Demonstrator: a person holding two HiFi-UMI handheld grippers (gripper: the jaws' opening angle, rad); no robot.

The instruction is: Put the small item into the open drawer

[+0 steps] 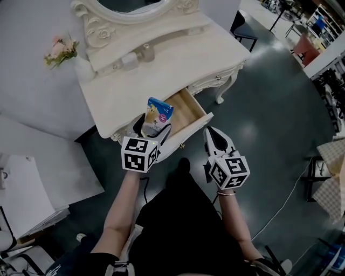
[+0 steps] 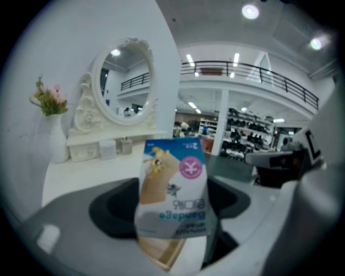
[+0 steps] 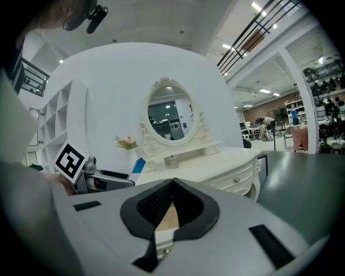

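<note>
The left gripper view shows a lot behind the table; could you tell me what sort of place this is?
Probably a large store or showroom: a white dressing table with an oval mirror stands displayed, with stocked shelves and a railed upper gallery behind.

Floor (image 1: 280, 102): dark grey, glossy
Wall (image 1: 21, 64): plain white
Bench (image 1: 161, 59): cream, carved, oval mirror (image 3: 169, 116)
Light: ceiling spots (image 2: 249, 11)

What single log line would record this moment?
left tongs: shut on packet | packet: above open drawer | right tongs: shut, empty, near drawer front
</note>
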